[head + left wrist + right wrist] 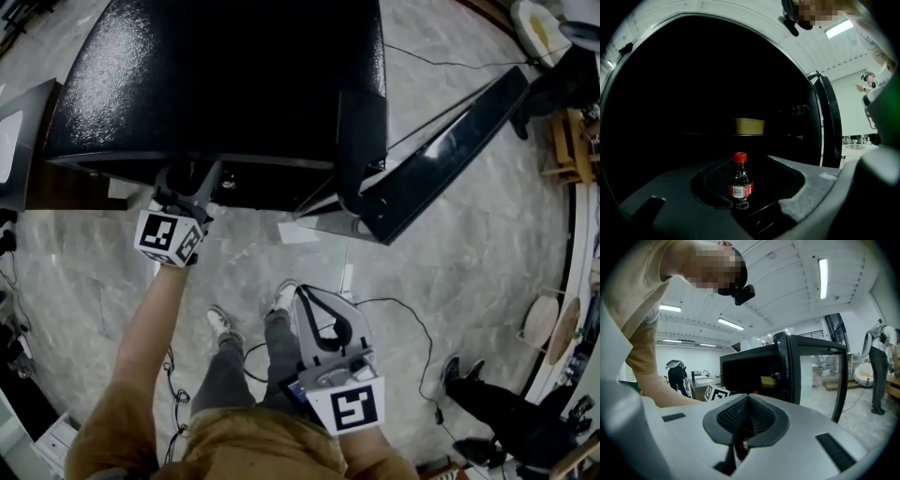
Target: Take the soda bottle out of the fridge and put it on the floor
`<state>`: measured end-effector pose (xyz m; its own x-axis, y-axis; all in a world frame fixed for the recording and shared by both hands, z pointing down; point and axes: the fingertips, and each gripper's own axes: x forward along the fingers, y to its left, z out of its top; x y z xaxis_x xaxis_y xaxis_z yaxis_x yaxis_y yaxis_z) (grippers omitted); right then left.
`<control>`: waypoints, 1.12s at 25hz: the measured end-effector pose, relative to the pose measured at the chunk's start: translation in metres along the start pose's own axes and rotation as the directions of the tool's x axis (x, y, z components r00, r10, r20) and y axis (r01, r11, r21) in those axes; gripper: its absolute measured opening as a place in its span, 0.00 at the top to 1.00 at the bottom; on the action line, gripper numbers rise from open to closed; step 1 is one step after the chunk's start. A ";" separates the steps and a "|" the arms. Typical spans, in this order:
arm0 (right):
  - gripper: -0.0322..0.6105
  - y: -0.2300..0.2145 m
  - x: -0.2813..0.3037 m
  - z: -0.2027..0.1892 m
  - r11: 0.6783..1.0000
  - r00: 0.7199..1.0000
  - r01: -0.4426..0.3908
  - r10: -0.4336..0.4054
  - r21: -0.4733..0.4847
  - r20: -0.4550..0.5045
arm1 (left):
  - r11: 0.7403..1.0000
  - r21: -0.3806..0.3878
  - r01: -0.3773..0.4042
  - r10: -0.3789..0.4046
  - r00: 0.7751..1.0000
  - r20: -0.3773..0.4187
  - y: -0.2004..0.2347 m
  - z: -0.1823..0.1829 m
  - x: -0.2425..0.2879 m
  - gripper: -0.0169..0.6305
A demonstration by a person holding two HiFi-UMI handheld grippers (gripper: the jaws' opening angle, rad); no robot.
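Left gripper view, soda bottle [740,180] upright inside the fridge [216,84], below its shelf with a yellow box [750,126], left gripper [752,164] spread, not touching it, right gripper [749,397] pressed together outside the fridge.

I count one dark plastic soda bottle with a red cap [740,180], one yellow rectangular tub [750,126], one black fridge [216,84], and two grippers of mine: left gripper [192,176], right gripper [309,305].

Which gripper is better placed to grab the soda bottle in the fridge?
Left. The left gripper is at the open fridge, jaws apart, soda bottle straight ahead; the right gripper hangs back, shut.
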<state>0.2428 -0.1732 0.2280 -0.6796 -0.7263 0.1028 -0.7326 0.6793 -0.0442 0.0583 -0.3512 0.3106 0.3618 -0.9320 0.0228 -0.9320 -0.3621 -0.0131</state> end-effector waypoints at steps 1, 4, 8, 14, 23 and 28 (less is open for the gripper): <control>0.95 -0.002 0.001 -0.004 1.000 1.000 0.000 0.000 0.006 -0.005 | 1.000 -0.007 -0.007 0.007 1.000 0.001 0.002 -0.002 0.005 0.68; 0.95 -0.010 0.004 -0.012 1.000 1.000 0.001 -0.001 0.017 -0.015 | 1.000 -0.013 -0.020 0.020 1.000 -0.006 0.008 -0.009 0.019 0.64; 0.95 -0.020 0.007 -0.023 1.000 1.000 0.000 0.001 0.019 -0.024 | 1.000 0.009 -0.020 0.020 0.999 -0.024 0.009 -0.022 0.037 0.55; 0.95 -0.022 0.014 -0.033 0.999 0.999 -0.017 0.018 0.034 -0.034 | 1.000 0.009 -0.020 0.020 0.998 -0.053 0.016 -0.039 0.053 0.48; 0.95 -0.035 0.022 -0.053 0.999 0.998 -0.005 0.008 0.046 -0.058 | 0.999 0.050 -0.003 0.007 0.995 -0.096 0.020 -0.061 0.076 0.47; 0.95 -0.037 0.026 -0.060 0.999 0.998 0.003 0.000 0.051 -0.061 | 0.999 0.042 -0.009 0.014 0.991 -0.133 0.028 -0.079 0.087 0.47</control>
<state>0.2542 -0.2113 0.2920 -0.6764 -0.7183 0.1631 -0.7354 0.6710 -0.0949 0.0620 -0.4408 0.3909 0.3426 -0.9266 0.1552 -0.9335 -0.3544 -0.0549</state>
